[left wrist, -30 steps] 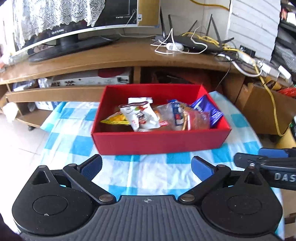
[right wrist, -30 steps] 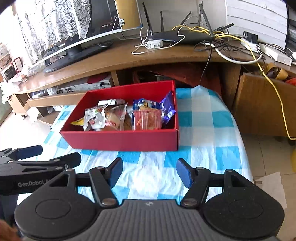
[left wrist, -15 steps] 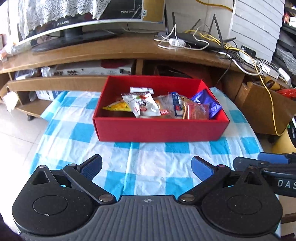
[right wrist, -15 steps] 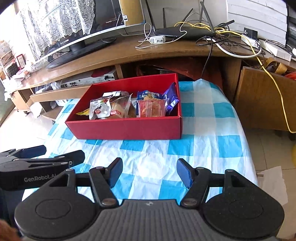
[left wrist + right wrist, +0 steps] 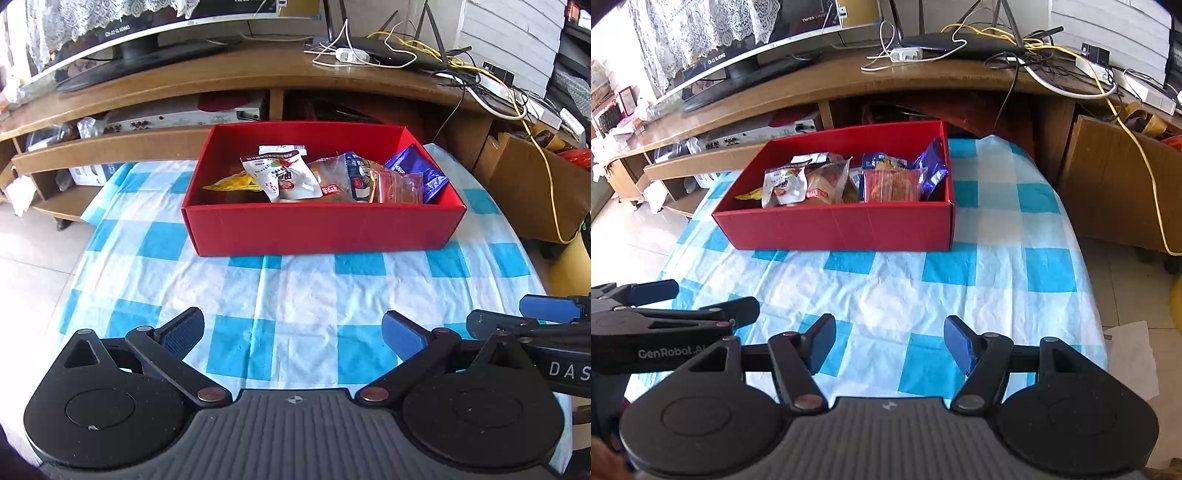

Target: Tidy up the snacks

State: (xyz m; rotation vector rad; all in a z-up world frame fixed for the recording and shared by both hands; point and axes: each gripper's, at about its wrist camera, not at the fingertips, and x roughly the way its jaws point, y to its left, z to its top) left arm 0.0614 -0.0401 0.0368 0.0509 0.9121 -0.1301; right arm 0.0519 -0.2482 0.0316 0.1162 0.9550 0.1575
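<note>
- Where your view runs past the checked cloth, a wooden TV stand (image 5: 229, 77) crosses the top of the frame, carrying a monitor (image 5: 122, 33) at upper left and a router (image 5: 391, 51) with tangled cables at upper right.
- A brown cardboard box (image 5: 1115, 177) stands off the surface's right edge.
- The red box (image 5: 321, 229) sits at the far end of the surface (image 5: 295, 295), centre frame, with the snack packets (image 5: 291, 177) piled inside it.
- Your left tool (image 5: 293, 328) and right tool (image 5: 890, 345) both hover low in frame, well short of the red box, jaws spread and empty.
- Bare cloth lies between tools and box; the surface drops to floor tiles at left and right.
</note>
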